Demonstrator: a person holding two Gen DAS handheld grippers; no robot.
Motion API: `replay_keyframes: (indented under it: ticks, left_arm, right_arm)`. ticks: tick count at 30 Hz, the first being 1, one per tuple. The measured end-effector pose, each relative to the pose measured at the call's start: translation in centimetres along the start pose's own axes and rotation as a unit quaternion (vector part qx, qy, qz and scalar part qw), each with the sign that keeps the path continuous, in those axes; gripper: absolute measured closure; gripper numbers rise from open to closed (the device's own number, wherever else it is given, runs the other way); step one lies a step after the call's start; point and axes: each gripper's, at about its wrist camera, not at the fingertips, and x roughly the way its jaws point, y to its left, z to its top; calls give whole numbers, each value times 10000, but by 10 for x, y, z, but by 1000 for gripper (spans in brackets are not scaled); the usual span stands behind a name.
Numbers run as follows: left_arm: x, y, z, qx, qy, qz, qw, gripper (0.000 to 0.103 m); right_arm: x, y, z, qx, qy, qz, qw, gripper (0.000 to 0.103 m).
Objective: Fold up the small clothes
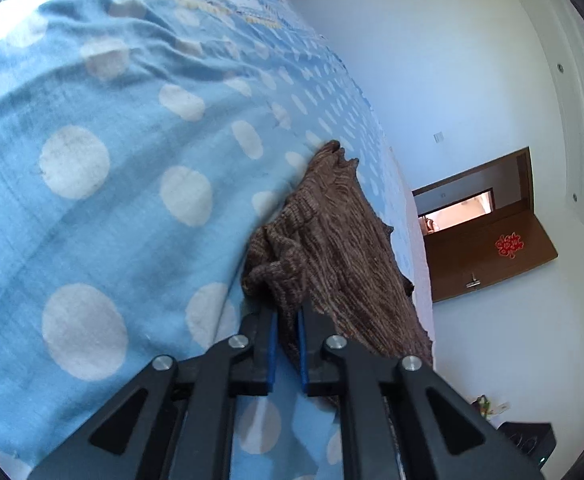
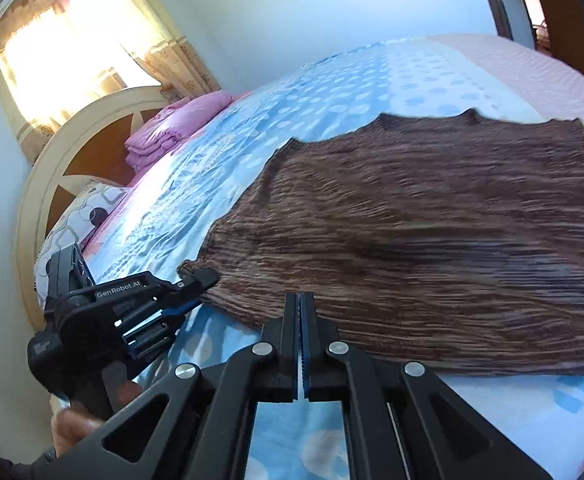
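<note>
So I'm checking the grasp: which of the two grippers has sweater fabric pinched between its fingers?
The left gripper: its blue pads clamp a bunched corner of the brown knit sweater. The right gripper is shut on nothing, at the sweater's near edge.

A brown ribbed knit garment (image 2: 432,240) with darker and lighter streaks lies spread flat on a bed, its scalloped far edge toward the foot. Its near left corner (image 1: 276,264) is bunched and wrinkled, and its near hem runs along the bed's front edge.

Black hand-held gripper (image 1: 288,320), blue pads (image 1: 270,350)
</note>
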Motion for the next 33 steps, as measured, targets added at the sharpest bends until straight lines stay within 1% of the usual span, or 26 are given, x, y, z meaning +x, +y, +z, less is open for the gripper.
replay_keyframes:
  ticks: [1,2,3,4,5,7,9,11,12,13,14,15,16,17,18,19,20,21,22,24,26,28,30,33]
  left_arm:
    - [0,-2,-1,59,-49,52,10000,90]
    - [1,-2,-3,61,-74,57,9999,88]
    - [1,-3,-2,48,-78,6,10000,81]
    - [2,-5,-1,37,-72,-83,9999,69]
    - [4,-7,1,39,-66,-187,9998,62]
    - [8,-17,6,116,-97,-312,9994,35]
    - [14,-28,7,246,-167,-209,9993,26]
    - [18,-35,5,415,-274,51,9987,35]
    - [18,-33,3,465,-315,122,9983,53]
    - [18,-28,3,466,-307,144,9983,78]
    - [20,-20,3,413,-234,152,9988,91]
    - [20,-10,5,328,-171,77,9993,91]
    - [18,-3,6,290,-181,-150,9993,91]
    - [16,-3,6,315,-184,-217,9991,91]
    - [15,-5,6,395,-202,-200,9988,93]
    - [13,-9,5,493,-242,-177,9983,93]
    - [9,-13,3,602,-323,-188,9975,94]
    - [5,-17,1,737,-419,-216,9962,94]
    - [1,-23,-2,935,-531,-223,9940,94]
    - [-6,-36,-11,1448,-778,-121,9863,93]
    - [-9,-39,-16,1656,-910,-119,9819,93]
    - [-4,-35,-15,1594,-850,-151,9834,93]
    - [0,-26,-10,1361,-714,-214,9879,94]
    - [5,-16,-7,1138,-636,-320,9910,94]
  right_arm:
    - [8,3,-1,-4,113,131,9999,102]
    - [15,7,-4,-42,248,171,9995,102]
    - [22,10,-7,-90,416,116,9990,102]
    - [30,11,-12,-119,557,106,9983,102]
    - [31,12,-15,-134,551,155,9983,102]
    - [30,11,-19,-147,541,171,9983,102]
    - [28,8,-20,-95,562,232,9981,102]
    - [26,5,-19,-47,639,279,9976,102]
    - [24,3,-17,-47,683,287,9972,102]
    - [19,3,-14,-57,689,274,9972,102]
    - [11,2,-8,-81,595,273,9978,102]
    - [1,0,2,-104,406,287,9987,102]
    - [-4,2,11,-129,274,276,9992,102]
    - [-8,2,21,-161,202,250,9994,102]
    - [-9,3,33,-216,192,204,9994,99]
    - [-7,5,48,-312,227,177,9991,94]
    - [-4,8,59,-395,274,185,9987,71]
    - [1,11,70,-485,316,186,9982,41]
    - [11,17,83,-604,332,149,9975,33]
    - [31,27,103,-770,382,27,9963,31]
    - [57,33,118,-845,595,100,9946,31]
    - [83,40,131,-961,728,23,9927,31]
    - [114,48,144,-1154,891,-174,9892,31]
    - [150,58,152,-1322,1192,-213,9838,31]
